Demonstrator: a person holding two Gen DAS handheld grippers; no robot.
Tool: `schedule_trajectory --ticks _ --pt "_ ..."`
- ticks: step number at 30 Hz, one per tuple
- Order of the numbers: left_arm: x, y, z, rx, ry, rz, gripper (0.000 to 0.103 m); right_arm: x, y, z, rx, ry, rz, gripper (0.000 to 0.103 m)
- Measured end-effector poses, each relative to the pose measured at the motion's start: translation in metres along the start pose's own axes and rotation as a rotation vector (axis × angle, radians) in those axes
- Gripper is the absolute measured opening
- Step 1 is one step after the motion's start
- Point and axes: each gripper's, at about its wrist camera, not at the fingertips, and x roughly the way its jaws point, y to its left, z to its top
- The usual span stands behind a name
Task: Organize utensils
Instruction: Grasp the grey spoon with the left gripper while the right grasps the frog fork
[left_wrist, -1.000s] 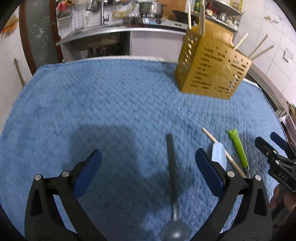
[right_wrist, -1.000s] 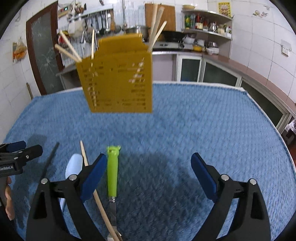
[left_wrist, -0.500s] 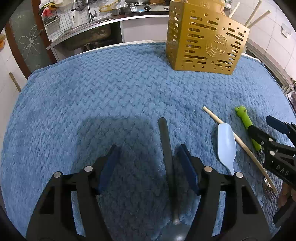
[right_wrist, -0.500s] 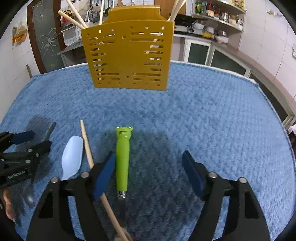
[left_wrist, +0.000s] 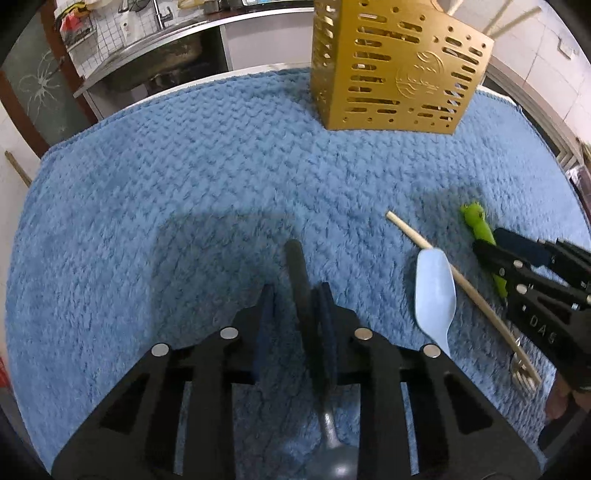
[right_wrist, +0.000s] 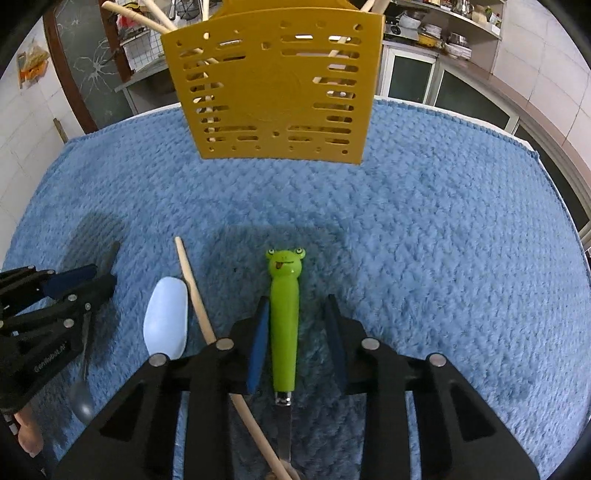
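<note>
left gripper (left_wrist: 295, 306): closing round grey spoon (left_wrist: 301, 280), one pad clear | right gripper (right_wrist: 297, 321): closing round green fork (right_wrist: 283, 317), unclamped | risk: off-centre closure skews utensils.

A home kitchen: steel sink (left_wrist: 155, 55); crockery shelves (right_wrist: 450, 33).

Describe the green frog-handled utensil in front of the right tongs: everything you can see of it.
The frog-handled utensil lies flat on the blue towel. Its bright green, plastic-looking handle ends in a cartoon frog face pointing toward the yellow holder. A metal neck runs back from it under the right tongs, whose jaws have just been closing around the handle; one pad looks against it, the other shows a gap. A wooden chopstick lies beside it, crossing near the metal end.
</note>
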Motion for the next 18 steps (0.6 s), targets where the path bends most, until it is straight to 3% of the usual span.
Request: schedule_trajectory --ticks 4,8,12,18 --pt "0.002 0.001 0.006 -0.022 -0.003 -0.009 0.012 -0.001 -0.004 0.001 0.013 -0.001 0.023 0.016" --pt "0.0 0.0 0.001 -0.019 -0.03 0.004 0.008 -0.004 -0.01 -0.001 0.023 -0.015 0.042 0.016" --pt "-0.008 0.009 -0.007 -0.06 -0.055 -0.033 0.007 -0.013 -0.02 -0.004 0.046 -0.052 0.066 0.016" --pt "-0.036 0.015 -0.016 -0.085 -0.158 -0.062 0.007 -0.032 -0.044 -0.01 0.114 -0.141 0.115 0.016"
